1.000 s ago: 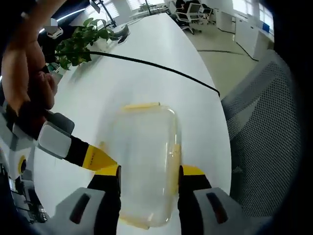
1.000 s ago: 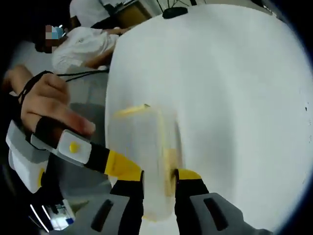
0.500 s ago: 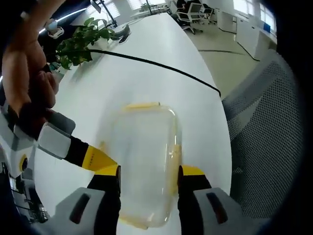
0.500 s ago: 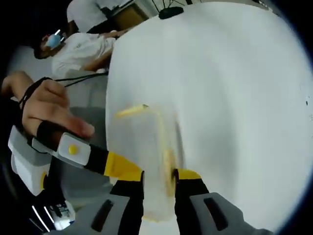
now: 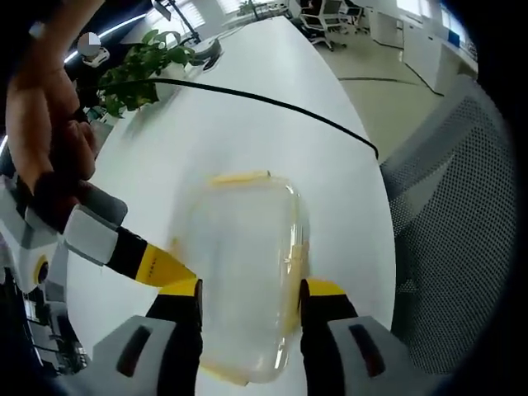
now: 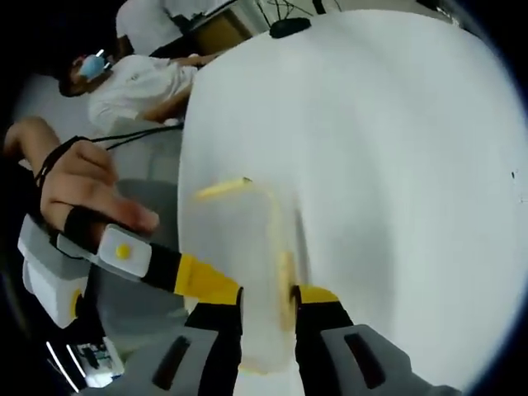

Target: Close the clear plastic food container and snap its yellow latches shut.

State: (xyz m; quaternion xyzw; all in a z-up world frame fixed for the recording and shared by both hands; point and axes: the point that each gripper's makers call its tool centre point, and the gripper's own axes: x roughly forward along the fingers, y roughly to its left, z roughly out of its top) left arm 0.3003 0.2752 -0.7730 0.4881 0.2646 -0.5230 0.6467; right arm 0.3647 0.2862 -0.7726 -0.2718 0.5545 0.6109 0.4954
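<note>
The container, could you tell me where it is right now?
In the left gripper view the container sits low and central on the white table, between the left gripper jaws, the right gripper at its left edge.

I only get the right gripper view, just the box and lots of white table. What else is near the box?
Observer: In the left gripper view, a leafy green plant stands further along the table.
Operator: Cool! Is anything lying on the table?
Observer: A black cable crosses it, beyond the container.
Operator: And next to the table?
Observer: A grey mesh chair sits by its edge.
</note>
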